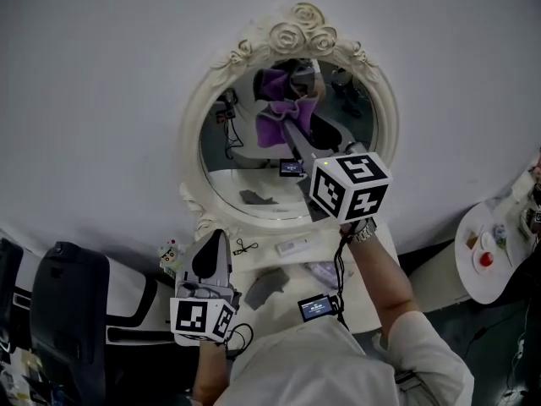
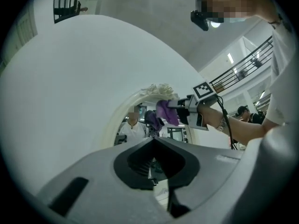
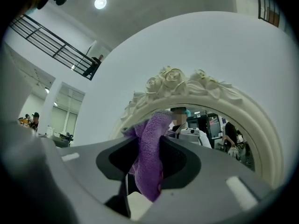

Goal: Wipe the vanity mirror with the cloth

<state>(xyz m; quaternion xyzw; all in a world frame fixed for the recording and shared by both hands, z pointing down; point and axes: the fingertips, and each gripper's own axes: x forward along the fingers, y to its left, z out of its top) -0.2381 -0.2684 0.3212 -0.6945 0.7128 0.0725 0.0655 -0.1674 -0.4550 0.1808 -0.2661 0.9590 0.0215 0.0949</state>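
The purple cloth (image 3: 150, 167) is clamped in the jaws of the right hand-held gripper (image 3: 148, 141), its length hanging down across them. The vanity mirror (image 1: 245, 172) lies straight ahead of that gripper, and the cloth is held at the upper part of the glass; contact cannot be confirmed. The left hand-held gripper (image 1: 211, 244) is seen clenched and empty at lower left over the bench (image 1: 262, 265), farther from the glass, so the wiping is judged to fall to the right hand.

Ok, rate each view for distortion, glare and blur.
Head view: dim, even light, sharp, no glare on the mirror. Left gripper view: strong fisheye, dark corners, near jaws soft. Right gripper view: same fisheye, a ceiling lamp burns out, the cloth is sharp.
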